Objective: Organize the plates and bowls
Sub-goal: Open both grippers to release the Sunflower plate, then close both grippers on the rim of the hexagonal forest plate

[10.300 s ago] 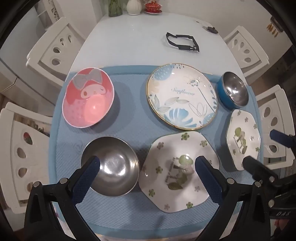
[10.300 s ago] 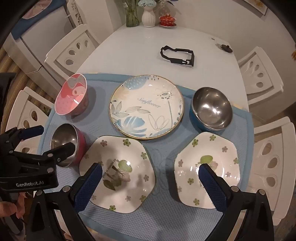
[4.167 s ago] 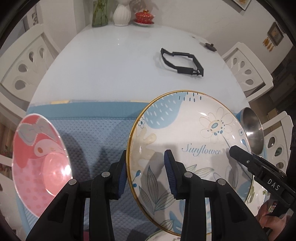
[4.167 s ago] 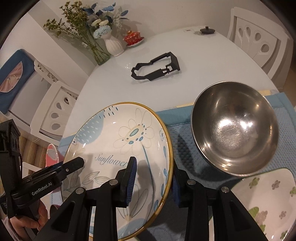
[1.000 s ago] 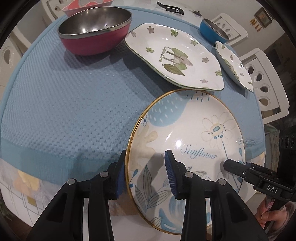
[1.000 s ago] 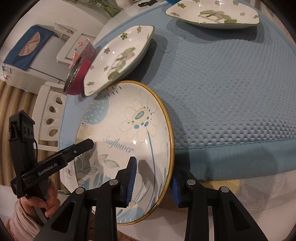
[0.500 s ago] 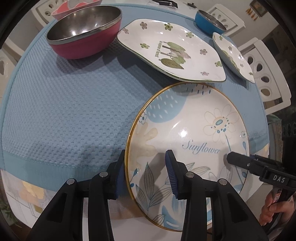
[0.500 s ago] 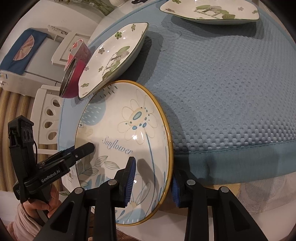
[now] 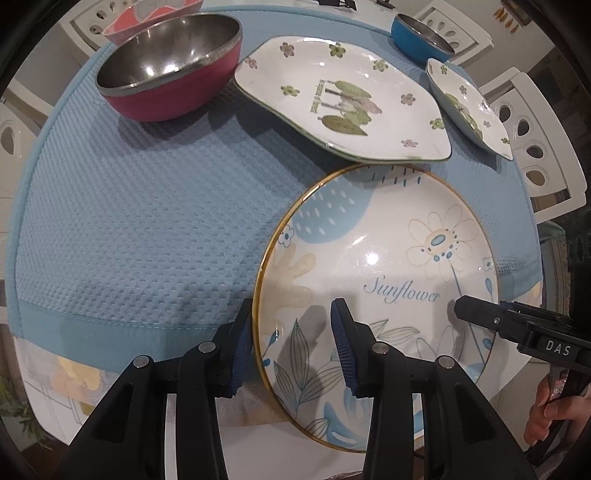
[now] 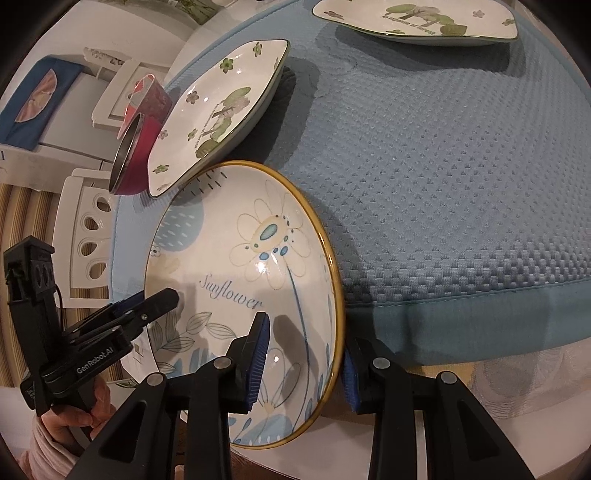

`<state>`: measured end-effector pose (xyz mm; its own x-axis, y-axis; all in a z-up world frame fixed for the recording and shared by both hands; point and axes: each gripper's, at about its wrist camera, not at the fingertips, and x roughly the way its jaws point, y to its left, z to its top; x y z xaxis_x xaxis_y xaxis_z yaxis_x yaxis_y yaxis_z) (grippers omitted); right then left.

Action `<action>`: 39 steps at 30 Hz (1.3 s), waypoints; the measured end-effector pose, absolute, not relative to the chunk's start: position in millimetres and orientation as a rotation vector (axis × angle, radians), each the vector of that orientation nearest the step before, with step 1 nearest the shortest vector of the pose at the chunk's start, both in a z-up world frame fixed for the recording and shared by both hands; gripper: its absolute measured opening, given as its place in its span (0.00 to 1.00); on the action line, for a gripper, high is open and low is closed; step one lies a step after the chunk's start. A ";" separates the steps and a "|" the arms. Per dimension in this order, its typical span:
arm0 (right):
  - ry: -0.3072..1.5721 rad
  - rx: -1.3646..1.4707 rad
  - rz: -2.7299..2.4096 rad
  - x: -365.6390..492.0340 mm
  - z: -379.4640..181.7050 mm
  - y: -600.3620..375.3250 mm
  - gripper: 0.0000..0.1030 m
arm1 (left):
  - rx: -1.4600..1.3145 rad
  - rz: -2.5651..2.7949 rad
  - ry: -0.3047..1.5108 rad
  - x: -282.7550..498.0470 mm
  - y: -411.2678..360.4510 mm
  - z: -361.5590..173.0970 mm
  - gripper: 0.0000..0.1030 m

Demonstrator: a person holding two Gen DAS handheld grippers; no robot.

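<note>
Both grippers hold the round gold-rimmed "Sunflower" plate over the near edge of the table. My left gripper is shut on its left rim; my right gripper is shut on its right rim. The plate also shows in the right wrist view. Its far edge sits close to the large hexagonal floral plate, also seen in the right wrist view. A second hexagonal floral plate lies to the right, and shows in the right wrist view. A red steel bowl, a pink bowl and a blue steel bowl stand further back.
A blue waffle-weave mat covers the table under all the dishes. White chairs stand around the table. The right gripper's body shows at the plate's right rim in the left view.
The plate was lifted from the mat's centre and carried to the near edge. In the last second it has moved slightly forward toward the large hexagonal plate.
</note>
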<state>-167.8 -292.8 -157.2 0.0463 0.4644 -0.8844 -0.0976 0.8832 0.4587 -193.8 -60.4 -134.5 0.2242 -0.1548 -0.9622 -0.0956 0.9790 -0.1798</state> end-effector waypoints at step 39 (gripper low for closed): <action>1.235 0.074 0.465 -32.4 -46.3 -254.9 0.62 | -0.283 0.009 1.294 -97.9 -23.8 -90.3 0.66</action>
<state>-32.4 -254.9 -46.3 0.2486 0.3806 -0.8907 -0.3014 0.9043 0.3023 -97.9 -23.8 -90.3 0.2785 -0.1516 -0.9484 -0.1644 0.9654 -0.2026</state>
